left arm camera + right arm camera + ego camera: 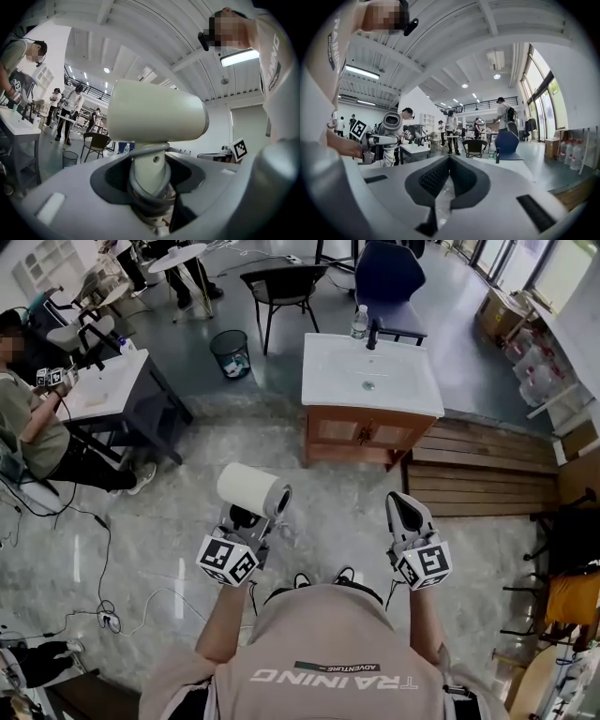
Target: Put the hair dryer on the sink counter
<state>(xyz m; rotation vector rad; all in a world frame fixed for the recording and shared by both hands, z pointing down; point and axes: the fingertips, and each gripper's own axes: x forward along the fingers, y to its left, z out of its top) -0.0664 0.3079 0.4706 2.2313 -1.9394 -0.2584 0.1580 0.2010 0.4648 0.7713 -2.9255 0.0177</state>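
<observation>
hair dryer on its way to the sink counter

the left gripper (246, 524) is clamped on the handle of the hair dryer (254, 488), with the barrel lying level above the jaws, likely so it can be laid down on its side. it is well short of the sink counter (328, 357), out from its front left corner. the right gripper (409, 514), jaws together and empty, hangs out from the counter's front right. open floor lies before the counter. on top, the faucet (372, 334) and bottle (359, 322) crowd the back edge; the left part beside the basin looks free.
</observation>
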